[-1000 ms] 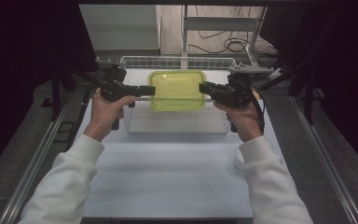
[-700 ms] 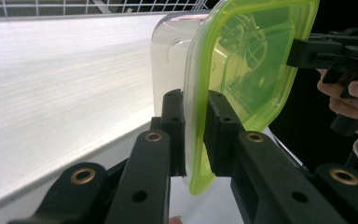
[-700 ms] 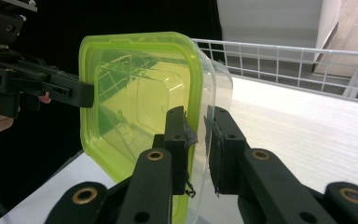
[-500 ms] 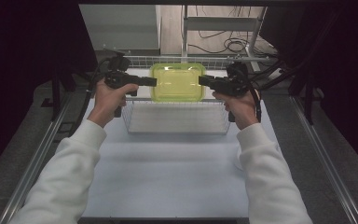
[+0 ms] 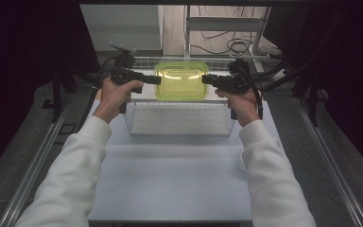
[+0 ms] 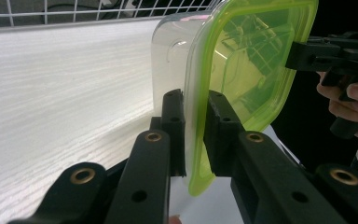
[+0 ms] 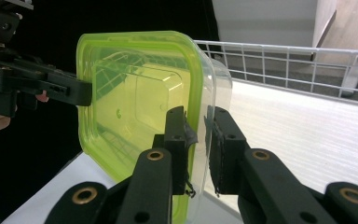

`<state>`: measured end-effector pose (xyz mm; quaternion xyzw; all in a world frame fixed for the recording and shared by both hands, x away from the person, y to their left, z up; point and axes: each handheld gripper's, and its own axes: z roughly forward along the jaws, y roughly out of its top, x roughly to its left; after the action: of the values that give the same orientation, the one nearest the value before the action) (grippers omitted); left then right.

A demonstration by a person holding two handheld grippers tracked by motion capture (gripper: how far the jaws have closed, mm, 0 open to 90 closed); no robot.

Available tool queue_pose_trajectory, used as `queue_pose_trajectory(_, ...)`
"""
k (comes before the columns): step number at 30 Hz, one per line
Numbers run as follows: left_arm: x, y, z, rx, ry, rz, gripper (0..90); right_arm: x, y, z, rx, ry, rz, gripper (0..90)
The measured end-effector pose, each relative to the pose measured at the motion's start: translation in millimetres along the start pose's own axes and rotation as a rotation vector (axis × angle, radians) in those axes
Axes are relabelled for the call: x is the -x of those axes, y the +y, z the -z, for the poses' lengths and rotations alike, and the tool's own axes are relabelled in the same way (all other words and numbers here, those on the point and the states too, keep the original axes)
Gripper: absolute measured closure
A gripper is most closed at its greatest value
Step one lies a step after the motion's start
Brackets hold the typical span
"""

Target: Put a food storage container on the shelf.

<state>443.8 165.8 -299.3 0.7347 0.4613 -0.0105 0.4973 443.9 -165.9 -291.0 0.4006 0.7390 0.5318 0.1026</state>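
Note:
A clear plastic container with a green lid (image 5: 181, 81) hangs level above the far part of a white wire basket (image 5: 179, 134). My left gripper (image 5: 158, 80) is shut on the container's left rim, and my right gripper (image 5: 205, 79) is shut on its right rim. In the left gripper view the left gripper (image 6: 196, 109) pinches the lid edge of the container (image 6: 242, 70), with the right gripper (image 6: 307, 53) on the far side. In the right gripper view the right gripper (image 7: 196, 123) clamps the rim of the container (image 7: 135, 93), opposite the left gripper (image 7: 79, 91).
The basket stands on a white table (image 5: 170, 179), and its wire wall (image 7: 284, 60) runs behind the container. Metal rails (image 5: 42, 156) flank the table. Cables (image 5: 231, 45) and a metal frame lie on the floor beyond. Dark curtains close both sides.
Both hands have carried the container away from the person, from over the basket's middle to over its far part. Both grips are unchanged.

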Motion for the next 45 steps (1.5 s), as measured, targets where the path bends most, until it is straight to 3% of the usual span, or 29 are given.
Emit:
queue_pose_trajectory(7, -9.8, 7.9, -10.0, -0.031, 0.002, 0.026, 79.4, 12.4, 1.3, -9.2, -0.021, 0.004, -0.051, 78.5)
queue_pose_trajectory(11, -18.7, 9.2, -16.7, -0.056, -0.005, 0.064, 79.3, 18.9, 2.4, -18.2, -0.059, 0.006, -0.077, 78.4)
queue_pose_trajectory(13, -22.7, 11.7, -19.0, -0.047, -0.024, 0.099, 79.2, 25.5, 3.6, -21.8, -0.074, 0.016, -0.115, 78.2)
queue_pose_trajectory(19, -36.3, 18.0, -25.9, -0.046, -0.067, 0.192, 78.6, 34.1, 6.9, -28.7, -0.100, 0.027, -0.166, 75.7)
queue_pose_trajectory(21, -44.9, 21.5, -30.3, -0.036, -0.085, 0.247, 78.6, 38.7, 8.5, -33.6, -0.110, 0.023, -0.208, 74.2)
queue_pose_trajectory(22, -44.9, 21.5, -30.3, -0.036, -0.085, 0.247, 78.7, 38.7, 8.5, -33.6, -0.110, 0.023, -0.208, 74.2)
queue_pose_trajectory(24, -51.6, 25.2, -35.9, -0.034, -0.089, 0.288, 78.2, 46.3, 6.3, -39.1, -0.096, 0.031, -0.286, 73.6)
queue_pose_trajectory(25, -51.6, 25.2, -35.9, -0.034, -0.089, 0.288, 77.8, 46.3, 6.3, -39.1, -0.096, 0.031, -0.286, 73.6)
queue_pose_trajectory(27, -58.0, 25.9, -40.3, -0.029, -0.105, 0.319, 76.9, 51.2, 3.2, -44.2, -0.084, 0.030, -0.336, 71.8)
queue_pose_trajectory(33, -61.1, 24.4, -43.9, -0.023, -0.097, 0.325, 74.2, 55.7, 0.2, -50.8, -0.063, 0.024, -0.384, 70.0)
queue_pose_trajectory(37, -59.3, 23.3, -44.9, -0.017, -0.080, 0.305, 72.0, 54.1, 0.3, -51.7, -0.059, -0.002, -0.374, 67.9)
queue_pose_trajectory(42, -55.7, 21.8, -45.9, -0.004, -0.049, 0.267, 62.6, 54.0, -0.1, -51.6, -0.061, -0.025, -0.366, 60.8)
queue_pose_trajectory(43, -54.5, 21.5, -46.0, 0.004, -0.049, 0.257, 62.6, 54.2, -0.3, -51.6, -0.062, -0.029, -0.366, 57.8)
queue_pose_trajectory(45, -52.1, 21.5, -44.9, 0.019, -0.051, 0.246, 54.5, 52.2, 0.0, -50.1, -0.059, -0.035, -0.352, 49.4)
